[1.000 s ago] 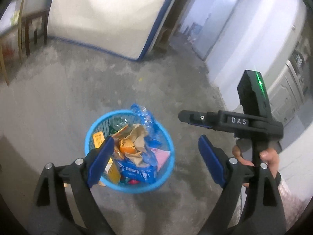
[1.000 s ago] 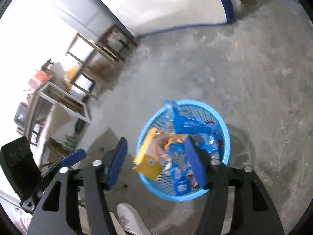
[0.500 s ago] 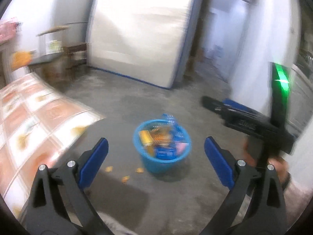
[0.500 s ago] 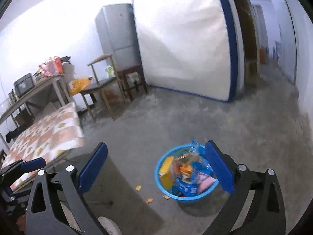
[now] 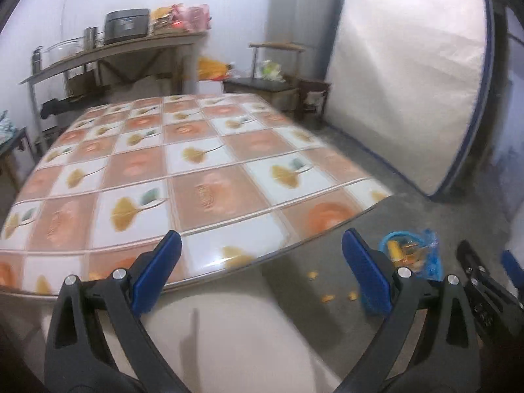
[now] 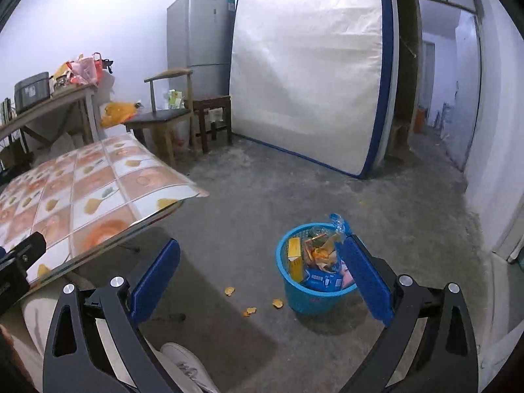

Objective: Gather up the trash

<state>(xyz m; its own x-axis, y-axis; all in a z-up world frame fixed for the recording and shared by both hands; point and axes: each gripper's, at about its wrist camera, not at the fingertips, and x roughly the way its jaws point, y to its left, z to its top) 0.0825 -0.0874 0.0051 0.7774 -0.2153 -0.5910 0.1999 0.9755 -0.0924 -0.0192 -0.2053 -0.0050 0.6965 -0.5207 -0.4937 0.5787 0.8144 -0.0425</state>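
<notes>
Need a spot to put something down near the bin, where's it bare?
Bare: the tiled tabletop and the concrete floor between blue basket and mattress. Crowded: orange scraps left of the basket, which is heaped full.

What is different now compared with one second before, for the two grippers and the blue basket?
Both grippers pulled up and away from the blue basket, which now looks smaller and farther off. The left gripper swung toward the tiled table; the right gripper faces the basket. Both sets of jaws have just been opening and now stand wide with nothing between them. The basket remains on the floor, full of trash.
</notes>
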